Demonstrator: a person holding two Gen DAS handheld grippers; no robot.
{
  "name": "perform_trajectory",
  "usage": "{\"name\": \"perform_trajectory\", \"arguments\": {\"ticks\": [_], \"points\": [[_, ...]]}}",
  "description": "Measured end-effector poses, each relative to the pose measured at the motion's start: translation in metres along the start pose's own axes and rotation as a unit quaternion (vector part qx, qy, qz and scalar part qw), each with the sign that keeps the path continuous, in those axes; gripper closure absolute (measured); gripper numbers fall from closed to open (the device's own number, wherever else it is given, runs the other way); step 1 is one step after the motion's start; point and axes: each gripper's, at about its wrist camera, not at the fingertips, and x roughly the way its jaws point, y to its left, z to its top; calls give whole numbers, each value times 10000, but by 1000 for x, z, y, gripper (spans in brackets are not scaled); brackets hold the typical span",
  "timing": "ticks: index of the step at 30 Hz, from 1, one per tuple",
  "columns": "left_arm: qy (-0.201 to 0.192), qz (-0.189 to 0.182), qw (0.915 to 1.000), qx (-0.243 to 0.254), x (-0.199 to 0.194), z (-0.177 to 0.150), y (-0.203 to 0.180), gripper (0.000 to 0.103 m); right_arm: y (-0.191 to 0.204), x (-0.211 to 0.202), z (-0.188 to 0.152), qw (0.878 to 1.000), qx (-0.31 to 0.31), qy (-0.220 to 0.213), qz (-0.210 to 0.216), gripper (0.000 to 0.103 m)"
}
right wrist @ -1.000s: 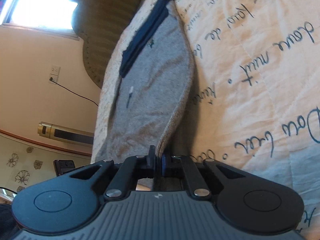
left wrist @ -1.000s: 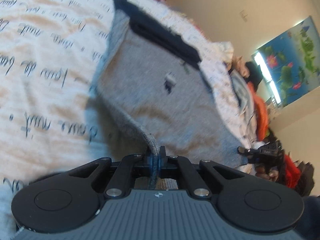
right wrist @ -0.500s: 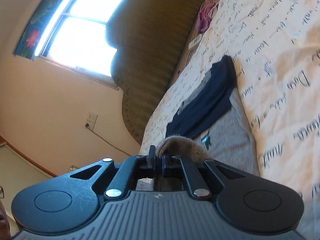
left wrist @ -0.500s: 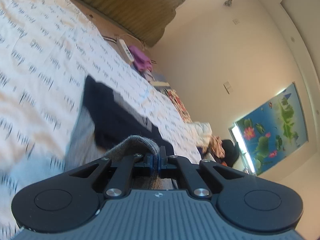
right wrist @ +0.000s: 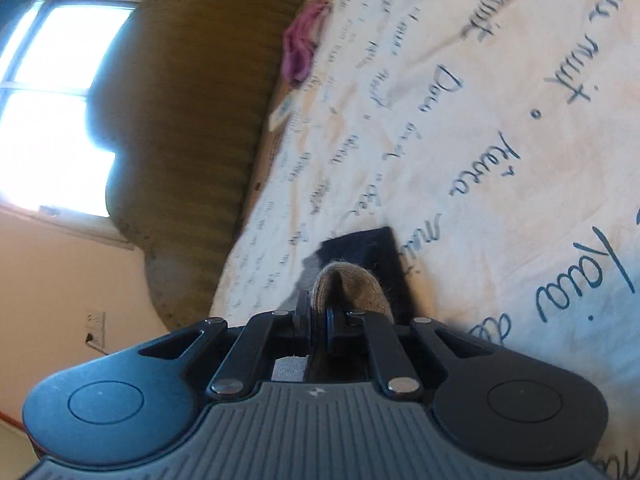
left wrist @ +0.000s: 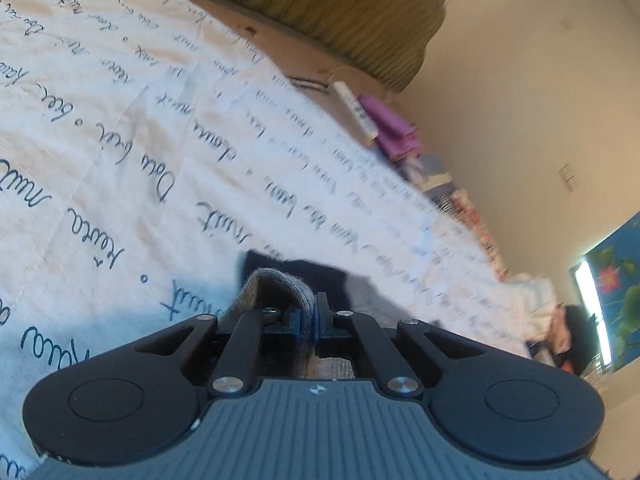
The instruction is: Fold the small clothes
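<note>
Grey garment (left wrist: 276,288) hem, clamped by left gripper (left wrist: 310,316) and right gripper (right wrist: 318,314), now seemingly carried nearer its dark waistband (right wrist: 360,246)

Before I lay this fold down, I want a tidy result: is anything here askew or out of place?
Nothing stands out. Both the left gripper and right gripper are shut on the grey hem, lifted above the navy band. The quilt lies flat. A remote and purple cloth sit far off by the headboard.
</note>
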Motion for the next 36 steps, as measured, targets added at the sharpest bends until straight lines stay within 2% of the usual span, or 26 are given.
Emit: {"name": "perform_trajectory", "arguments": {"ticks": [2, 3, 4, 5, 6, 7, 8, 9, 10, 12, 14, 15, 17, 18, 19, 22, 23, 25, 28, 29, 30, 31, 32, 34, 35, 36], "points": [[-123, -125, 9998, 130, -5, 0, 2, 92, -3, 9, 1, 9999, 12, 17, -136, 93], [-222, -180, 9993, 227, -11, 2, 0, 86, -1, 9, 1, 10000, -3, -15, -81, 86], [-405, -169, 9981, 422, -21, 4, -5, 77, 2, 6, 2, 10000, -60, -36, 1, 71], [-681, -68, 9949, 741, -30, 3, -13, 71, 7, 2, 2, 9998, -178, -64, 50, 61], [-1024, 130, 9880, 1147, -42, 1, -22, 55, 14, -4, 3, 9993, -348, -137, 78, 36], [-1411, 399, 9755, 1638, -54, -5, -33, 38, 23, -10, 4, 9980, -575, -236, 59, 19], [-1707, 593, 9616, 2063, -61, -11, -42, 32, 31, -15, 5, 9961, -818, -331, 24, 15], [-1962, 770, 9434, 2562, -67, -20, -51, 27, 38, -21, 7, 9934, -1067, -412, -52, 14], [-2032, 873, 9275, 3013, -69, -28, -59, 27, 44, -24, 9, 9909, -1276, -419, -106, 14], [-1845, 1025, 9016, 3777, -61, -45, -71, 27, 50, -26, 11, 9864, -1605, -306, -190, 14], [-1559, 1151, 8750, 4437, -45, -62, -76, 27, 55, -23, 8, 9782, -2012, -207, -468, 14], [-1401, 1208, 8614, 4730, -37, -73, -77, 27, 59, -21, 5, 9714, -2287, -144, -621, 14], [-1215, 1294, 8423, 5090, -28, -87, -76, 27, 67, -19, -3, 9532, -2876, -32, -929, 14], [-1182, 1308, 8330, 5244, -27, -93, -75, 27, 72, -17, -10, 9381, -3271, 45, -1138, 14], [-1178, 1317, 8218, 5418, -27, -100, -71, 27, 79, -18, -22, 9136, -3823, 123, -1382, 14], [-1093, 1274, 7989, 5776, -31, -113, -68, 27, 95, -19, -65, 8171, -5389, 363, -2015, 14], [-1040, 1247, 7928, 5874, -32, -117, -67, 27, 97, -20, -78, 7892, -5755, 445, -2097, 14], [-937, 1168, 7763, 6124, -31, -128, -68, 27, 97, -19, -99, 7417, -6297, 559, -2241, 14], [-865, 1085, 7571, 6384, -29, -142, -72, 26, 94, -5, -121, 6736, -6911, 637, -2542, 15], [-872, 1184, 7484, 6468, -23, -146, -73, 26, 93, 2, -123, 6582, -7021, 590, -2651, 15], [-862, 1338, 7402, 6533, -17, -148, -72, 26, 94, 8, -123, 6519, -7066, 529, -2700, 15], [-876, 1510, 7329, 6575, -11, -148, -71, 26, 96, 14, -121, 6526, -7062, 434, -2711, 15], [-916, 1629, 7306, 6567, -6, -146, -70, 26, 98, 17, -118, 6531, -7057, 328, -2728, 15], [-1158, 1924, 7348, 6401, -1, -137, -70, 28, 104, 22, -113, 6440, -7120, -54, -2799, 15], [-1340, 2176, 7400, 6222, 1, -130, -70, 28, 107, 25, -109, 6335, -7132, -375, -2977, 15], [-1456, 2367, 7511, 5988, 1, -120, -70, 26, 109, 29, -105, 6221, -7077, -748, -3264, 15]]}}
